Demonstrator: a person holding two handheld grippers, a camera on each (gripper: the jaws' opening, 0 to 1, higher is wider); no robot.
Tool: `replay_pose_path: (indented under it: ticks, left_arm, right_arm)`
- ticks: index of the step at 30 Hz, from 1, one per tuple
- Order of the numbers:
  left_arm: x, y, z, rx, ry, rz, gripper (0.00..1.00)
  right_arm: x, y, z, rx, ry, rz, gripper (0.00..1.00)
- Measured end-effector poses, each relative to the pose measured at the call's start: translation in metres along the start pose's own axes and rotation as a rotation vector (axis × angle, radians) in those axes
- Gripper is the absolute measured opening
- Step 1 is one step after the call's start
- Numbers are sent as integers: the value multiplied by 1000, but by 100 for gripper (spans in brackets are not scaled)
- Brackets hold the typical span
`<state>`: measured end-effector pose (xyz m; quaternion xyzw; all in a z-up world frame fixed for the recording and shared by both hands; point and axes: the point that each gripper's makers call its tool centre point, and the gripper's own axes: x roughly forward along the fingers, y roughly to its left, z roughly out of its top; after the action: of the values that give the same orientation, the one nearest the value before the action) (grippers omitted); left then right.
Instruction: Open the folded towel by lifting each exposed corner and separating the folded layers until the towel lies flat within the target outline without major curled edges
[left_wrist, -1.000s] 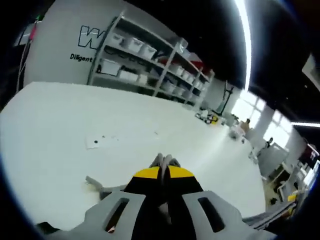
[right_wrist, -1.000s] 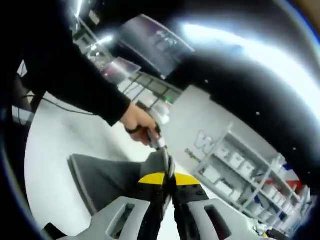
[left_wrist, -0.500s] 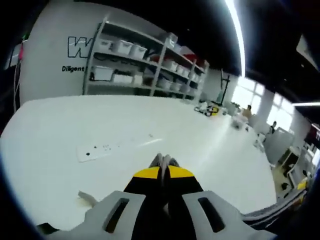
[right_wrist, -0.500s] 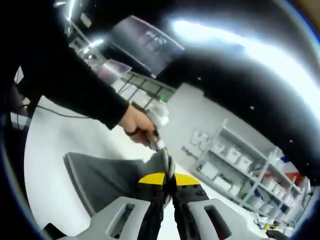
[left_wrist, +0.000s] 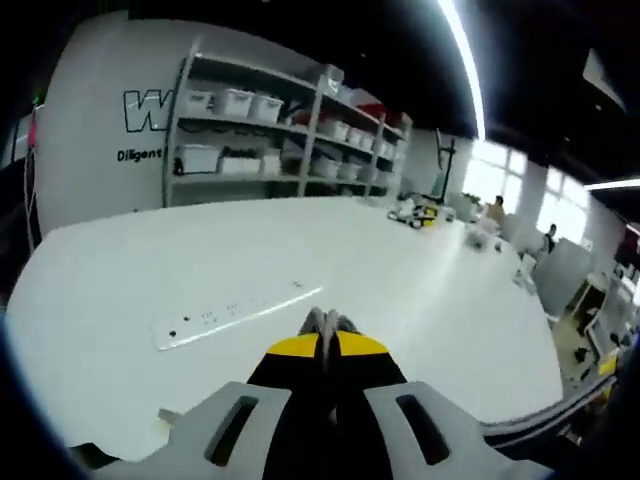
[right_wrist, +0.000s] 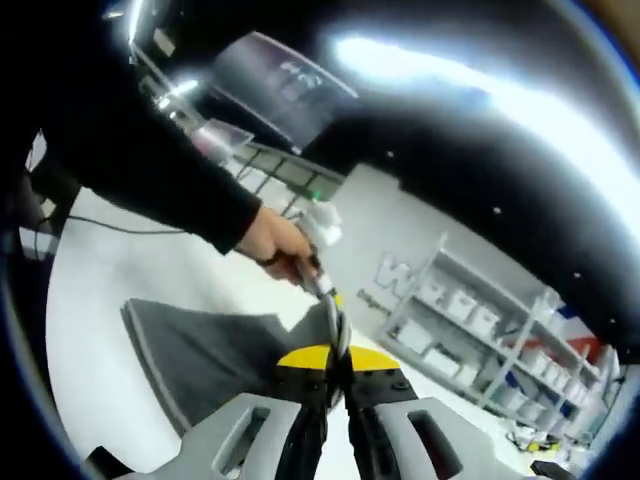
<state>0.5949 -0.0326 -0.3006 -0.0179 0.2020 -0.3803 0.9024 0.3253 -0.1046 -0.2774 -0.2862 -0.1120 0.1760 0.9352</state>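
In the left gripper view, a pinch of grey towel (left_wrist: 327, 322) sticks up between the tips of my left gripper (left_wrist: 327, 330), which is shut on it. More towel edge shows low at the right (left_wrist: 545, 425). My right gripper (right_wrist: 336, 345) is shut on a thin towel edge. From there the grey towel (right_wrist: 205, 345) stretches left and down over the white table (right_wrist: 90, 300). A person's hand (right_wrist: 272, 238) in a dark sleeve holds the left gripper (right_wrist: 322, 288) just above the right jaws, on the same towel edge.
A white power strip (left_wrist: 225, 315) lies on the white table (left_wrist: 420, 290) ahead of the left jaws. Shelves with white bins (left_wrist: 270, 135) stand along the back wall, and small items (left_wrist: 425, 212) sit at the far table edge. A cable (right_wrist: 110, 225) runs across the table.
The left view has tilted and shifted, so the power strip now lies nearer the jaws. In the right view the towel sheet sits slightly lower and wider. Both grips hold.
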Motion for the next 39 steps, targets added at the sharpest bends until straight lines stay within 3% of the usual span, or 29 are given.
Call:
replay_pose_path:
  ticks: [18, 21, 24, 39]
  left_arm:
    - [32, -39, 16, 56, 19, -38, 3]
    - [37, -45, 19, 64, 24, -41, 3]
    - [41, -50, 22, 72, 26, -47, 3]
    - [74, -78, 24, 119, 71, -78, 3]
  right_arm:
    - [-18, -22, -18, 53, 20, -57, 0]
    - [-21, -25, -23, 97, 20, -59, 0]
    - [-24, -29, -26, 197, 4, -54, 0]
    - [-34, -40, -48, 251, 32, -81, 0]
